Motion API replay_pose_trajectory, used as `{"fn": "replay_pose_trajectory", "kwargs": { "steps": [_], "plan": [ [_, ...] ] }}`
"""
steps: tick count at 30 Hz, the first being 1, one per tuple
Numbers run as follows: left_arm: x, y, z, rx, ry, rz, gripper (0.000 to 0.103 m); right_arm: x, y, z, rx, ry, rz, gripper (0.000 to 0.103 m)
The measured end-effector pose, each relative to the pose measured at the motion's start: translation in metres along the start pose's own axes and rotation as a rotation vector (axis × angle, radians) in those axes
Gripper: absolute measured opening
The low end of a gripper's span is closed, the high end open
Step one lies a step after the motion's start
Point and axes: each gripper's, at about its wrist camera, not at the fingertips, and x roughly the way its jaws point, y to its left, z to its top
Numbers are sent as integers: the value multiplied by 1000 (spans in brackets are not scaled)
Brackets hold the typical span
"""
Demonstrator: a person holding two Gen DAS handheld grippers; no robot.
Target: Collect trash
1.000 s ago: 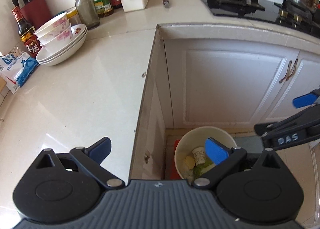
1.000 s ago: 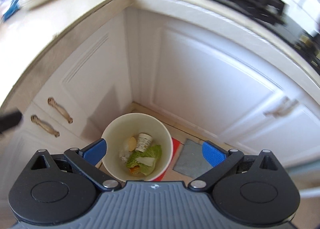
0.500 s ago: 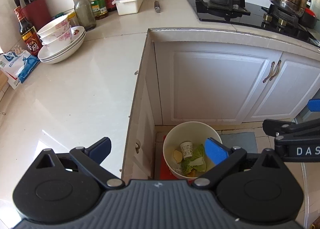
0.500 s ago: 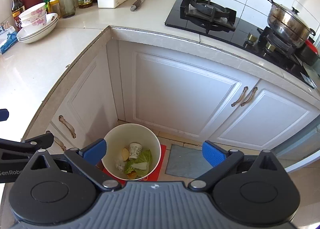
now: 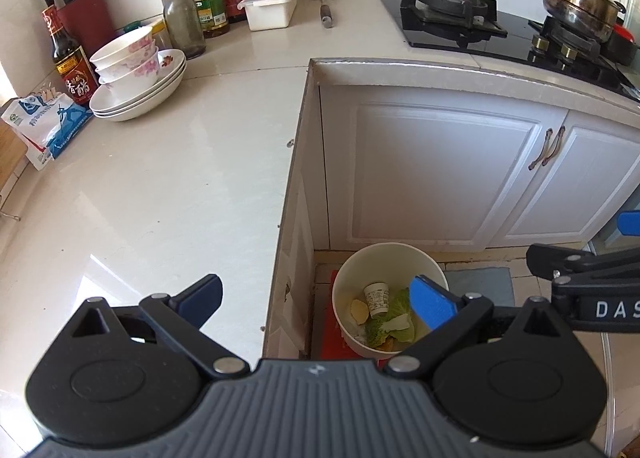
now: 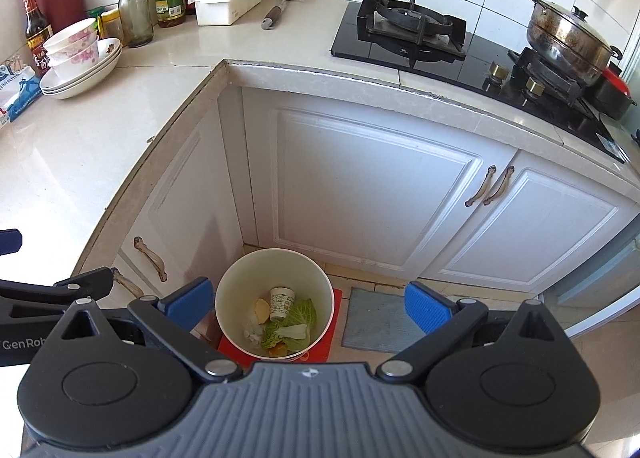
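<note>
A cream trash bin (image 5: 356,264) (image 6: 240,278) stands on the floor in the cabinet corner. Inside lie a small paper cup (image 5: 377,299) (image 6: 281,303), cabbage leaves (image 5: 394,324) (image 6: 298,318) and a pale peel (image 6: 262,305). My left gripper (image 5: 316,300) hangs open high over the counter edge, with nothing between its blue pads. My right gripper (image 6: 308,304) is open too, high above the bin and empty. Each gripper's black arm shows at the edge of the other's view.
The white counter (image 5: 160,186) carries stacked bowls (image 5: 136,82), bottles (image 5: 184,22), a knife block (image 5: 78,18), a white lidded box (image 5: 270,4), a spatula (image 5: 324,2) and a blue packet (image 5: 44,122). A gas stove (image 6: 416,30) holds a steel pot (image 6: 568,42). A grey mat (image 6: 376,322) lies beside the bin.
Both grippers have risen and pulled back from the bin, which now looks smaller and lower in both views. Both stayed open and empty.
</note>
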Motion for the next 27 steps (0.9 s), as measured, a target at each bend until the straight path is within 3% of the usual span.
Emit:
{"fn": "replay_pose_trajectory", "kwargs": {
  "steps": [27],
  "plan": [
    [-4, 0, 1, -17, -4, 12, 99, -5, -1, 5, -1, -14, 12, 103]
  ]
}}
